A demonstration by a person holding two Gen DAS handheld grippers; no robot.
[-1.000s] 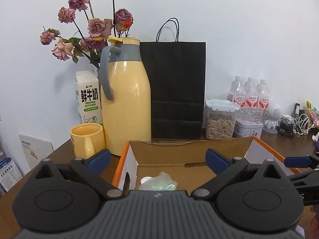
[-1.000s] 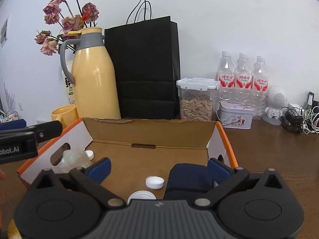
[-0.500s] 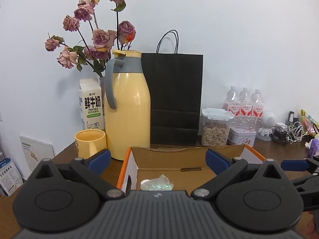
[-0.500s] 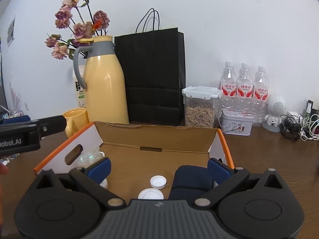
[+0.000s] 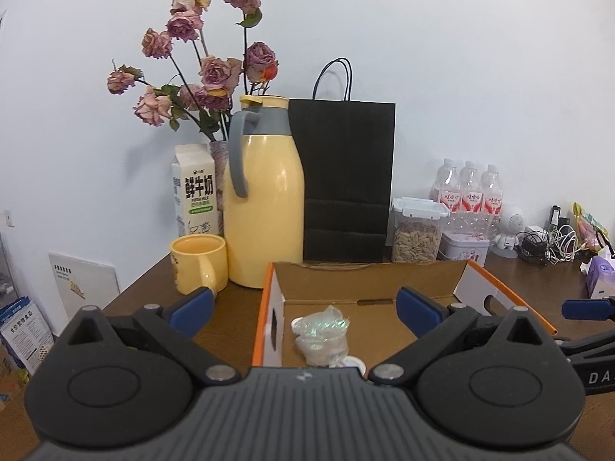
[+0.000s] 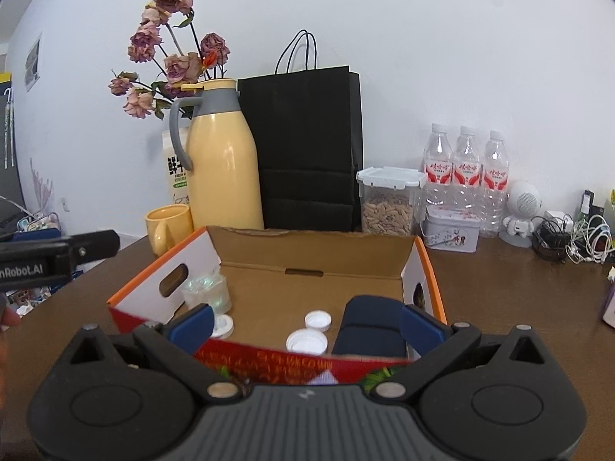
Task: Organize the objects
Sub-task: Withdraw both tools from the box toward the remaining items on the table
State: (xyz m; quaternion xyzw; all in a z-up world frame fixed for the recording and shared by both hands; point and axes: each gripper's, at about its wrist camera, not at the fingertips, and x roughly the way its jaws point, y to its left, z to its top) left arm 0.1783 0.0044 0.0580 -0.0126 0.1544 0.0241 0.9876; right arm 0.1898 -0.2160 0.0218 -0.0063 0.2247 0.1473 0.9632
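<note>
Here both hand-held grippers, left (image 5: 303, 309) and right (image 6: 305, 322), gape empty over the cardboard box (image 6: 311, 247) (contents perhaps bottle caps).

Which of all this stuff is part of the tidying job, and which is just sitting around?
Part of the job:
cardboard box
white caps
crumpled clear plastic
dark blue item

Just sitting around:
yellow jug
yellow mug
black bag
water bottles
dried roses

milk carton (image 5: 198, 196) "fresh milk", gripper "nrobot.ai"
</note>
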